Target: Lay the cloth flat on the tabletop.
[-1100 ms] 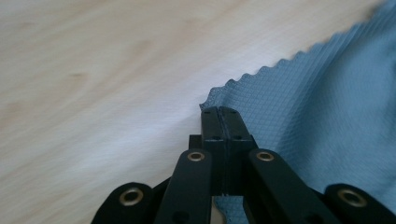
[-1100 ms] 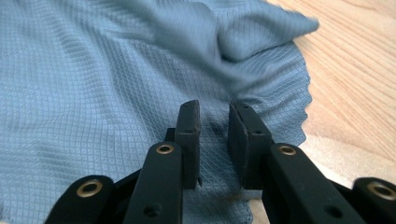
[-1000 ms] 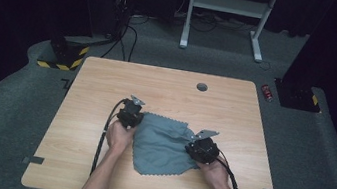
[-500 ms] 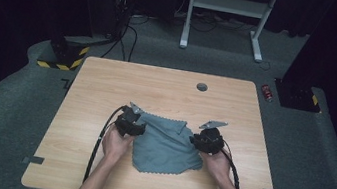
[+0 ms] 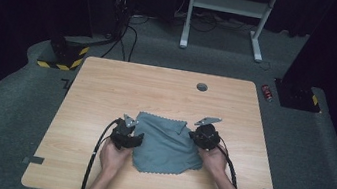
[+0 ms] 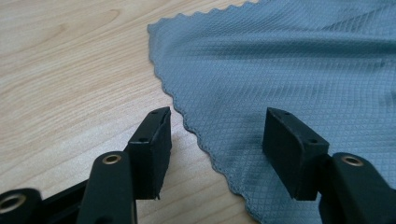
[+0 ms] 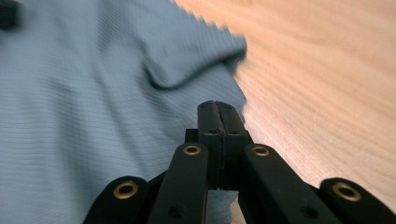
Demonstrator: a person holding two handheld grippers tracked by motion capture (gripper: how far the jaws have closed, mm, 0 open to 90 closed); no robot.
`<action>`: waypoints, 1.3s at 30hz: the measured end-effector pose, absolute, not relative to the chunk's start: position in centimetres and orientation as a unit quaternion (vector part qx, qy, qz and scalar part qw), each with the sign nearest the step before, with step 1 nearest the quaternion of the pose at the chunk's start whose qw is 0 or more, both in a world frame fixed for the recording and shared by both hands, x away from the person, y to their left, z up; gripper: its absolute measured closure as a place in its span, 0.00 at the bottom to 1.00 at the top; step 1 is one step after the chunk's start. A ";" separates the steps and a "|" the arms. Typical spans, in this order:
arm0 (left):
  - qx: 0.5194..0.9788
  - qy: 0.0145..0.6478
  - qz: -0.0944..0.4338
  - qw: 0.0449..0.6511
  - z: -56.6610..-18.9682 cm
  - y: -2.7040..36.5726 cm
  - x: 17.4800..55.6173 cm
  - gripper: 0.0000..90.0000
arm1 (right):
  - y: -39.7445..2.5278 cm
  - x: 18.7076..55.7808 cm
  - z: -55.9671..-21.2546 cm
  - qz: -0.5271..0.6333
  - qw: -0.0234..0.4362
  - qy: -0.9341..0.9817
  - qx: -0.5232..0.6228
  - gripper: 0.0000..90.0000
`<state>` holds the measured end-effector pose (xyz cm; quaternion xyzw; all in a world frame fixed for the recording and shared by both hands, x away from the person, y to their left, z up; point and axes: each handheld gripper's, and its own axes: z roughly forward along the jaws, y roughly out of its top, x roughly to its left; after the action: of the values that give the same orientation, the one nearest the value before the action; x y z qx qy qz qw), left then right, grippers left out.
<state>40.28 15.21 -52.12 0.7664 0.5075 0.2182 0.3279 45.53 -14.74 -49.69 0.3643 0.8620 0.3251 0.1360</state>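
Note:
A grey-blue cloth [image 5: 166, 145] lies a little rumpled on the wooden table [image 5: 156, 93], between my two grippers, with its far right corner folded over. My left gripper [image 5: 137, 139] is at the cloth's left edge. In the left gripper view it [image 6: 217, 135] stands open, low over the table, one jaw over bare wood and the other over the cloth [image 6: 289, 70], with the scalloped hem running between them. My right gripper [image 5: 196, 137] is at the cloth's right edge. Its jaws [image 7: 219, 109] are shut, tips just over the hem of the cloth [image 7: 93, 93]; no fabric shows between them.
A round grommet [image 5: 202, 87] sits in the table's far middle. Bare wood lies on all sides of the cloth. On the floor beyond are a white desk frame [image 5: 224, 12], a yellow-black striped base [image 5: 60, 60] and a small red object [image 5: 269, 93].
The left gripper has drawn back toward the person along the cloth's left edge. The right gripper has moved away from the person, up the right edge. The cloth now looks narrower.

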 end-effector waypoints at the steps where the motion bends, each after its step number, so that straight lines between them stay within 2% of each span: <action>1: 0.763 0.505 0.222 0.336 -52.3 15.4 40.1 0.46 | -14.8 45.2 -49.3 0.331 0.139 0.862 0.359 1.00; 5: 0.757 0.503 0.230 0.347 -52.7 15.5 39.9 0.43 | -14.6 44.6 -48.4 0.329 0.154 0.864 0.347 0.98; 7: 0.755 0.507 0.231 0.347 -52.7 15.5 39.9 0.43 | -14.6 45.5 -48.8 0.323 0.148 0.859 0.367 0.81; 10: 0.754 0.509 0.231 0.345 -52.7 15.5 39.9 0.41 | -14.5 46.6 -49.8 0.306 0.143 0.854 0.395 0.73; 11: 0.754 0.509 0.231 0.345 -52.7 15.5 39.9 0.41 | -14.5 46.9 -50.1 0.304 0.139 0.853 0.401 0.73; 13: 0.754 0.509 0.230 0.345 -52.7 15.5 39.9 0.41 | -14.5 47.3 -50.6 0.297 0.131 0.853 0.409 0.79; 15: 0.754 0.509 0.230 0.345 -52.7 15.5 39.9 0.41 | -14.4 47.2 -50.6 0.296 0.130 0.860 0.394 0.95; 16: 0.754 0.509 0.230 0.345 -52.7 15.5 39.9 0.41 | -14.3 47.1 -50.6 0.293 0.128 0.866 0.385 0.99; 18: 0.754 0.509 0.230 0.345 -52.7 15.5 39.9 0.41 | -14.1 46.8 -50.4 0.290 0.132 0.873 0.369 1.00; 21: 0.754 0.509 0.230 0.345 -52.7 15.5 39.9 0.41 | -14.2 46.1 -49.7 0.299 0.136 0.874 0.358 1.00; 25: 0.754 0.509 0.230 0.345 -52.7 15.5 39.9 0.40 | -13.8 43.5 -47.0 0.321 0.155 0.878 0.318 1.00; 30: 0.754 0.509 0.230 0.345 -52.7 15.5 39.9 0.41 | -12.3 42.1 -48.0 0.282 0.147 0.907 0.275 0.97; 31: 0.754 0.509 0.230 0.345 -52.7 15.5 39.9 0.40 | -12.5 42.4 -48.4 0.286 0.137 0.904 0.286 0.89; 34: 0.754 0.509 0.230 0.345 -52.7 15.5 39.9 0.40 | -13.2 42.8 -48.1 0.297 0.138 0.890 0.317 0.85; 37: 0.754 0.509 0.231 0.345 -52.7 15.5 39.9 0.40 | -14.5 43.7 -46.8 0.314 0.169 0.868 0.346 0.79; 39: 0.754 0.509 0.231 0.345 -52.7 15.5 39.9 0.40 | -14.5 44.2 -46.6 0.315 0.173 0.864 0.353 0.78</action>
<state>39.91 15.53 -52.68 0.7537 0.5094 0.2307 0.3452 44.16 -14.47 -46.59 0.3526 0.8640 0.3151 0.1727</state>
